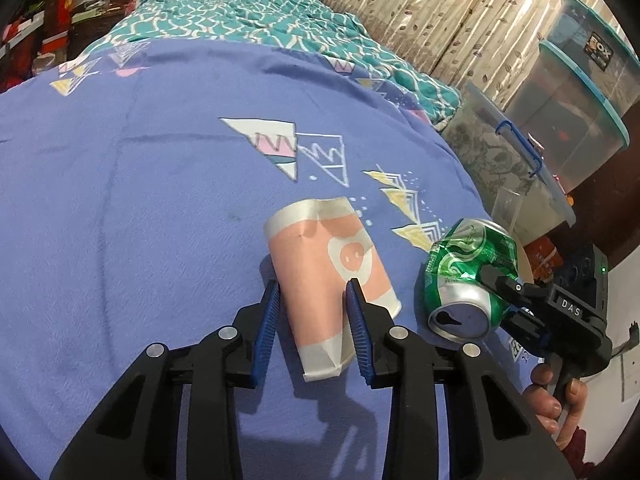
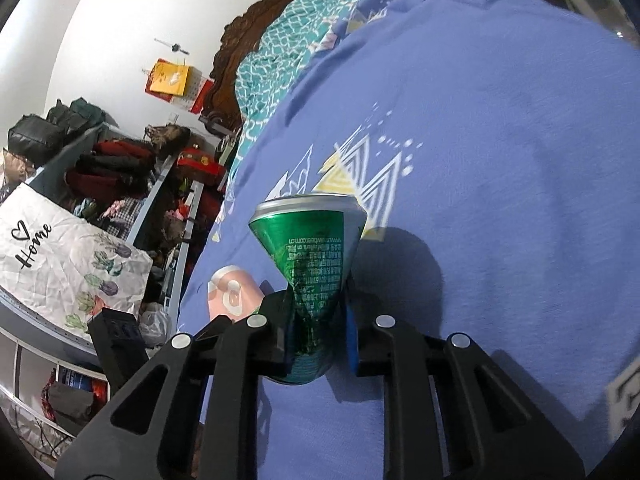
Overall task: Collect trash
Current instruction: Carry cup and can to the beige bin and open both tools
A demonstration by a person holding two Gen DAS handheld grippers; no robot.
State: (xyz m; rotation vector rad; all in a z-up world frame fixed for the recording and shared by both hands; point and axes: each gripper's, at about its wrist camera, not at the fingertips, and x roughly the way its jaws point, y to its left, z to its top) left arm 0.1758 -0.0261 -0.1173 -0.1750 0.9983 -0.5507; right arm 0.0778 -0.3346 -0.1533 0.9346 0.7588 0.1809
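Left wrist view: your left gripper (image 1: pixel 312 284) is straddling the flattened paper cup (image 1: pixel 328 280) lying lengthwise between its part-closed pads at lower centre, on the bedsheet (image 1: pixel 140 184). Right wrist view: your right gripper (image 2: pixel 318 300) is pinching the crushed green can (image 2: pixel 310 256) at its waist, lower centre

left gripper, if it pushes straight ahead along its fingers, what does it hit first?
The flattened paper cup, already lying between the left gripper's fingers; beyond it only the purple bedsheet, though depth is unclear.
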